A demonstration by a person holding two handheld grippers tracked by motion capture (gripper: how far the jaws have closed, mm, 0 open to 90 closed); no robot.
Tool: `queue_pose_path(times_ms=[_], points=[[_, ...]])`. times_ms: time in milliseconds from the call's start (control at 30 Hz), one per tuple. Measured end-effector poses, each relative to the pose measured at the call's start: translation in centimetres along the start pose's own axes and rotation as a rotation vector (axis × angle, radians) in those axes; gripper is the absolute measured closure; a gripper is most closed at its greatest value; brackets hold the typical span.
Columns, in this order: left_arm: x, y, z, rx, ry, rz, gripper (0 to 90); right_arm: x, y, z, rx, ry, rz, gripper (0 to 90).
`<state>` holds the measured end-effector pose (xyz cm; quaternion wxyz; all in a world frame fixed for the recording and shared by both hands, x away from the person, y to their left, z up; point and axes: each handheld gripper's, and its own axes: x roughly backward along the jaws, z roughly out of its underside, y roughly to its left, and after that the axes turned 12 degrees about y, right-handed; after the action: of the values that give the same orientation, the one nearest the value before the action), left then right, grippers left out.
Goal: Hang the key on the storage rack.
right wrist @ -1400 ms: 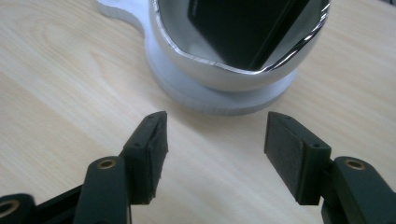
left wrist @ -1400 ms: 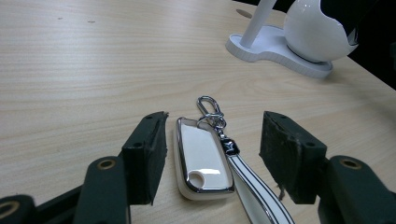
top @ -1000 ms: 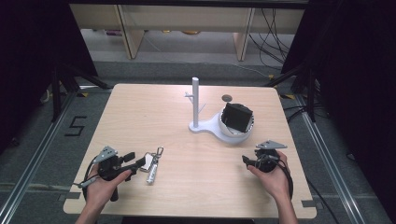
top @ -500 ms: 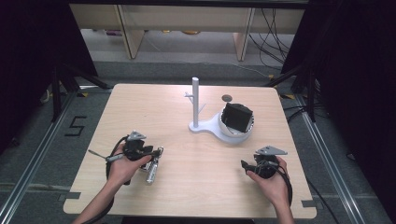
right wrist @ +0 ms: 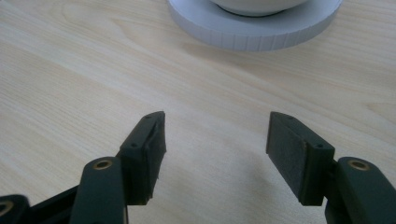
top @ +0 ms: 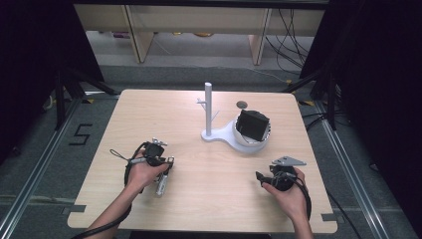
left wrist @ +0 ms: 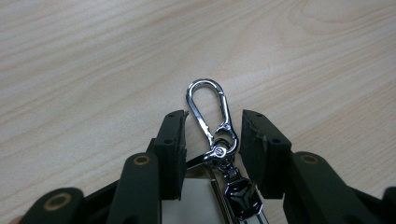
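while the left gripper (left wrist: 212, 133) closes, its spread jaws straddle the keychain clasp (left wrist: 211, 112) (untouched), long axis pointing straight ahead on the surface (left wrist: 93, 56).

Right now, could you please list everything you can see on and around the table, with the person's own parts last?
Table: one, light wood, centre of the high view.
Keychain: one, silver carabiner with a dark fob, near left of the table, between the left gripper's jaws; the pads are not yet pressing on it.
Stand: one, white post on a white base, table middle.
Bowl: one, white, on the base right of the post.
Black thing: one, in the bowl; too small to identify.
Dark disc: one, on the table behind the bowl.
Shelving: pale wood, beyond the table.
Left gripper: black, jaws have just been closing around the keychain.
Right gripper: black, open over bare table, near right.
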<state>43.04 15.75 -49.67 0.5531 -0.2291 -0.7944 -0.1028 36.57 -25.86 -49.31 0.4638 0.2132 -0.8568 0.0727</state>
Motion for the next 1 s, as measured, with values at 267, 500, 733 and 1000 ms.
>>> queue_pose_path(times_ms=[267,500,733,1000], points=[[-0.09,-0.37,-0.28,-0.013,0.008,-0.065,70.4,0.05,-0.14,0.01,0.001,-0.005,-0.01,38.6],[0.09,-0.39,-0.84,-0.012,0.063,-0.066,73.4,-0.25,-0.15,0.3,0.021,-0.008,-0.018,38.4],[-0.03,-0.43,-0.79,-0.016,0.046,-0.066,71.3,-0.16,-0.03,0.26,0.004,0.004,-0.007,38.3],[-0.1,-0.14,-0.51,-0.042,0.013,-0.051,75.2,-0.15,0.13,0.34,0.003,0.006,-0.02,38.2]])
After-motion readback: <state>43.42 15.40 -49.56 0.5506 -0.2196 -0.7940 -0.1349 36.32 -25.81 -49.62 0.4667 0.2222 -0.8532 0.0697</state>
